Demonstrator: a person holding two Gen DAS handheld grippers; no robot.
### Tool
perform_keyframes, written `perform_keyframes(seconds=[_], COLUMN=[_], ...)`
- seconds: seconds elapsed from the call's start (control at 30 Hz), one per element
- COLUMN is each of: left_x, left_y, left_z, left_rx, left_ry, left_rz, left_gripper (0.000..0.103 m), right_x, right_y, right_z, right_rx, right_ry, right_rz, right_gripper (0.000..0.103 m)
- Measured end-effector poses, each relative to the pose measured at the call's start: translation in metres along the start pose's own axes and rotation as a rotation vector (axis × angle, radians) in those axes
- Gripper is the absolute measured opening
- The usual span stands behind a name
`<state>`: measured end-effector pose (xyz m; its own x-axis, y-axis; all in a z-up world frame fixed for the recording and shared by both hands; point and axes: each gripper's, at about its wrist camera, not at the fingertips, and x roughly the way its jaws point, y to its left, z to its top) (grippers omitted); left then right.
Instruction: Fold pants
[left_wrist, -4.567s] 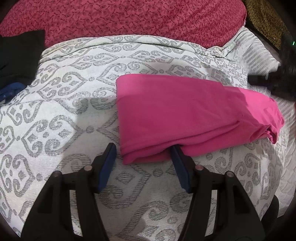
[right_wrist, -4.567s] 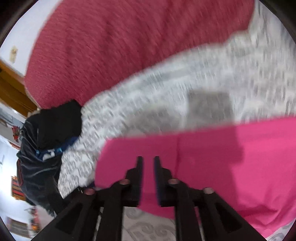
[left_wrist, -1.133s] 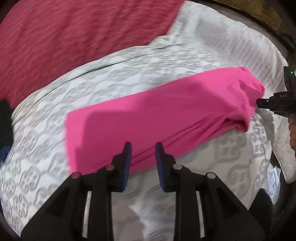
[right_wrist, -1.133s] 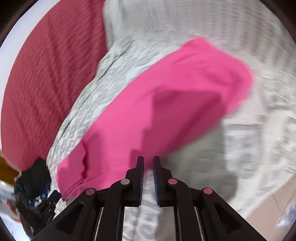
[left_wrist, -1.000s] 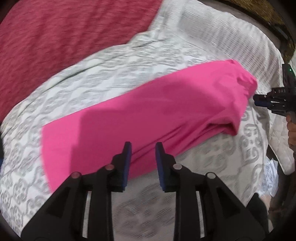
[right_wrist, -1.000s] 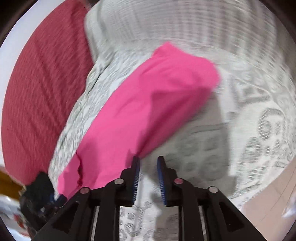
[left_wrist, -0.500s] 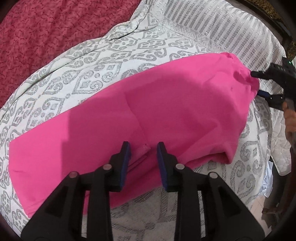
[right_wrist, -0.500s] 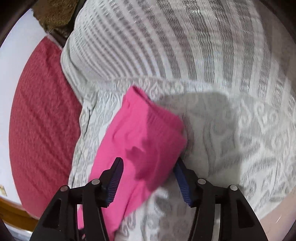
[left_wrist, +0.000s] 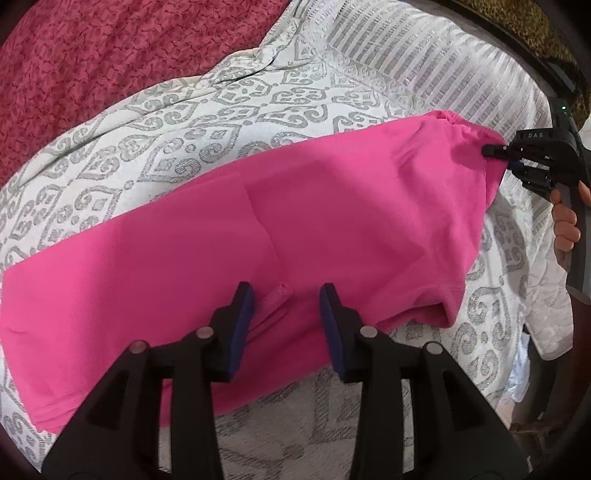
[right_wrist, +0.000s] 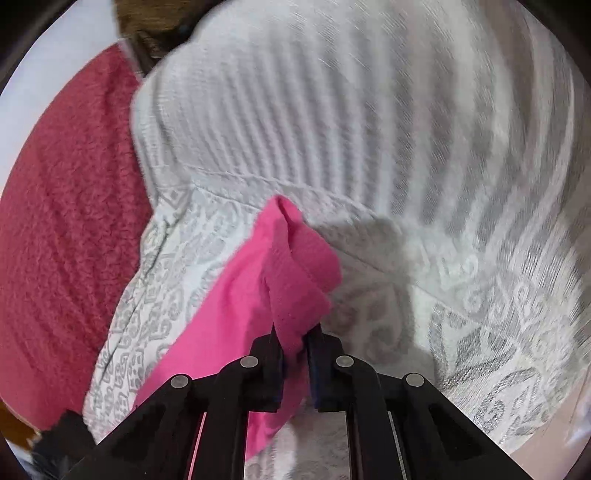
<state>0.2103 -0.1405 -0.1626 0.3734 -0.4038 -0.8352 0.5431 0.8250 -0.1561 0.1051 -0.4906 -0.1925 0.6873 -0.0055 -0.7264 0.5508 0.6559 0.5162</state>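
The pink pants (left_wrist: 332, 206) lie folded lengthwise across the white and grey patterned bedspread (left_wrist: 221, 110). My left gripper (left_wrist: 284, 306) hovers over their near edge at mid-length, jaws opening. A small raised ridge of pink cloth sits between the pads, untouched. At the right end, my right gripper (left_wrist: 496, 153) pinches the gathered waistband. In the right wrist view the right gripper (right_wrist: 295, 339) is closing, and its pads press on a bunched fold of the pants (right_wrist: 229, 321), which rises slightly off the bed.
A red textured blanket (left_wrist: 92, 55) covers the far left of the bed. The bedspread's striped border (left_wrist: 424, 62) runs to the bed's right edge. A person's hand (left_wrist: 565, 221) holds the right gripper's handle. A dark garment (right_wrist: 62, 439) lies at the lower left.
The right gripper opened wide around the waistband end, then shut on it and lifted it a little. The left jaws have spread wider over the pants' near edge.
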Motion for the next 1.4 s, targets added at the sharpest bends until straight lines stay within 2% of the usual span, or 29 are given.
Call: perform_keyframes(seconds=[0.23, 0.4, 0.53, 0.63, 0.8, 0.97, 1.0, 1.1, 1.27, 1.3, 1.4], left_x=[-0.005, -0.009, -0.01, -0.012, -0.017, -0.021, -0.021, -0.023, -0.022, -0.021, -0.017], left_y=[0.009, 0.025, 0.029, 0.03, 0.043, 0.079, 0.082, 0.092, 0.079, 0.074, 0.064], left_z=[0.0, 0.001, 0.001, 0.0, -0.006, -0.013, -0.014, -0.014, -0.003, 0.0, 0.005], left_rx=[-0.041, -0.139, -0.163, -0.164, -0.193, -0.351, -0.369, -0.425, -0.404, -0.39, -0.365], left_ry=[-0.003, -0.004, -0.007, -0.01, -0.016, -0.011, -0.01, -0.012, 0.018, 0.03, 0.061], left_rz=[-0.054, -0.127, -0.146, -0.15, -0.181, -0.329, -0.346, -0.404, -0.448, -0.456, -0.486], left_gripper=[0.039, 0.039, 0.039, 0.039, 0.04, 0.04, 0.04, 0.053, 0.056, 0.056, 0.056], right_x=[-0.032, -0.044, -0.045, -0.039, -0.021, 0.009, 0.013, 0.017, 0.014, 0.011, 0.008], right_y=[0.07, 0.143, 0.187, 0.208, 0.22, 0.21, 0.205, 0.195, 0.191, 0.191, 0.189], right_z=[-0.017, -0.044, -0.078, -0.102, -0.152, -0.19, -0.195, -0.198, -0.196, -0.197, -0.203], right_rx=[-0.237, -0.472, -0.62, -0.701, -0.828, -0.912, -0.909, -0.877, -0.862, -0.873, -0.892], right_ry=[-0.091, -0.137, -0.125, -0.081, 0.045, 0.192, 0.207, 0.231, 0.226, 0.223, 0.298], right_rz=[-0.006, 0.023, 0.099, 0.161, 0.215, 0.169, 0.161, 0.166, 0.191, 0.199, 0.285], right_gripper=[0.009, 0.009, 0.009, 0.009, 0.009, 0.01, 0.01, 0.011, 0.013, 0.017, 0.053])
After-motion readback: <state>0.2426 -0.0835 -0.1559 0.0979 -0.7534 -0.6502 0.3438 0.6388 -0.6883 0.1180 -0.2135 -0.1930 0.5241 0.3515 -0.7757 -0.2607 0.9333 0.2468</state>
